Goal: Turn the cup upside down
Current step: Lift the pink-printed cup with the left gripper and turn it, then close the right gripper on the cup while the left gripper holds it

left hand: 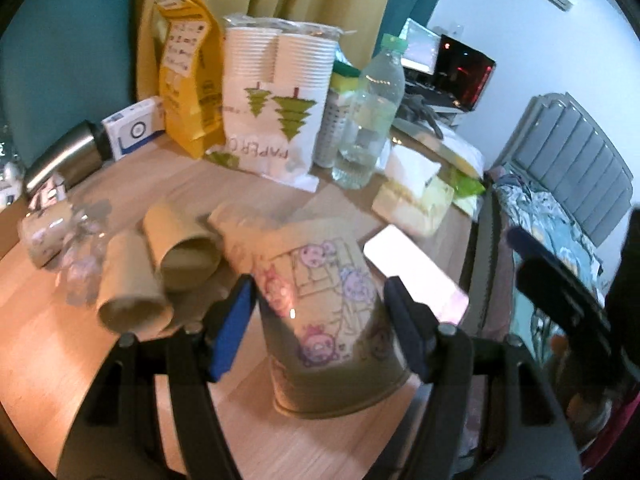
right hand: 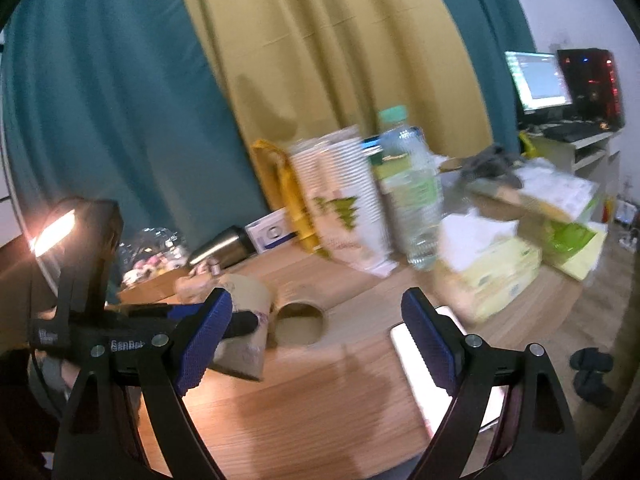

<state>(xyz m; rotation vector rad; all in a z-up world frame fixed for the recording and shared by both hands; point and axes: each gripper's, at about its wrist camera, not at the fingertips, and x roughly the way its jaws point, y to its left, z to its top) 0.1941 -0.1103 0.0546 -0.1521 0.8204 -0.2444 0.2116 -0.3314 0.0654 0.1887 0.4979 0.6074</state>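
A paper cup with pink and purple cartoon drawings (left hand: 328, 320) stands upside down on the wooden table (left hand: 60, 340), rim down. My left gripper (left hand: 320, 304) is open, its blue-padded fingers on either side of the cup with small gaps. In the right wrist view the same cup (right hand: 244, 320) shows at the left with the left gripper beside it. My right gripper (right hand: 316, 340) is open and empty above the table, to the right of the cup.
Two plain brown cups (left hand: 184, 248) lie on their sides left of the decorated cup. A phone (left hand: 416, 276) lies at its right. Behind stand a paper cup pack (left hand: 272, 100), a water bottle (left hand: 372, 112), a yellow bag (left hand: 192, 72), a steel flask (left hand: 64, 156) and a tissue box (left hand: 416, 200).
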